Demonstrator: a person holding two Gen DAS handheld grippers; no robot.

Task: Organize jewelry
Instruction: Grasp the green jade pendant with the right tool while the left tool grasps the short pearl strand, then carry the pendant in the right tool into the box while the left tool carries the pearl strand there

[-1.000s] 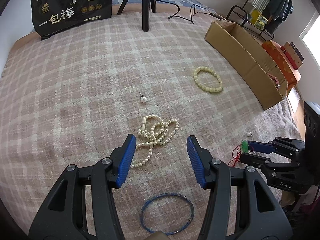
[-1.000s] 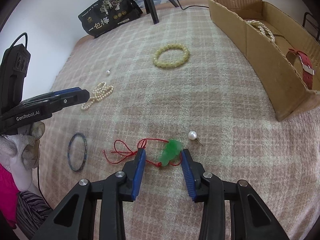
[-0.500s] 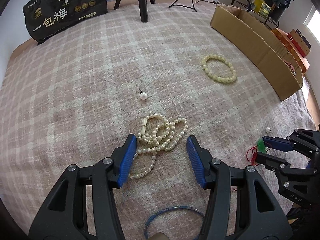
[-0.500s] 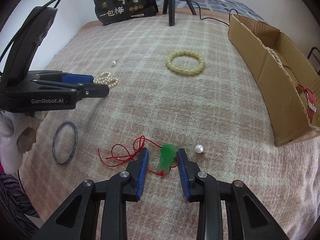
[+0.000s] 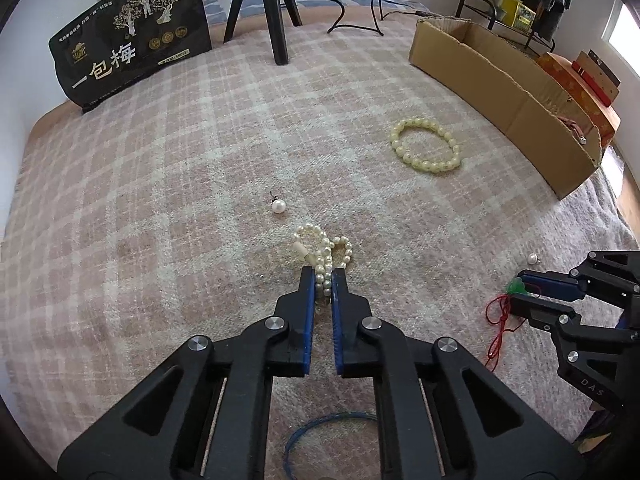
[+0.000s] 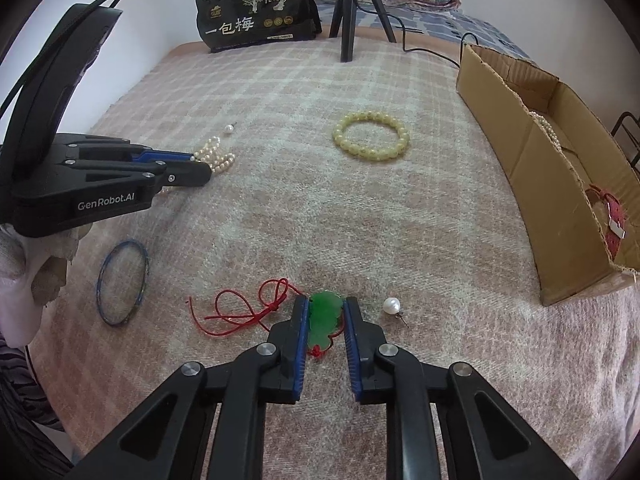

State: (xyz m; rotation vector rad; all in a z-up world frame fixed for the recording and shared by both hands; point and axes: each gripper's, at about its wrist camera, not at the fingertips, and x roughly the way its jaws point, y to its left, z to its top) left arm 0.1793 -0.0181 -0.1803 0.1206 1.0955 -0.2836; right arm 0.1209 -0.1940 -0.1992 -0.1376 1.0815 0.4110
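While left gripper (image 5: 321,280) pinches pearl necklace (image 5: 325,250), right gripper (image 6: 325,311) (just closing) clamps green pendant (image 6: 323,320).

left gripper (image 5: 323,276): black, blue pads, silver screws | right gripper (image 6: 325,310): same; "GenRobot.AI" marking on the left

Soft, even daylight, sharp focus, strong fisheye bending and dark corners.

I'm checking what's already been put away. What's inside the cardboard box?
In the cardboard box, a string of small pearls lies against the inner wall, and a red strap with a metal clasp lies at the near end. The near wall hides most of the floor.
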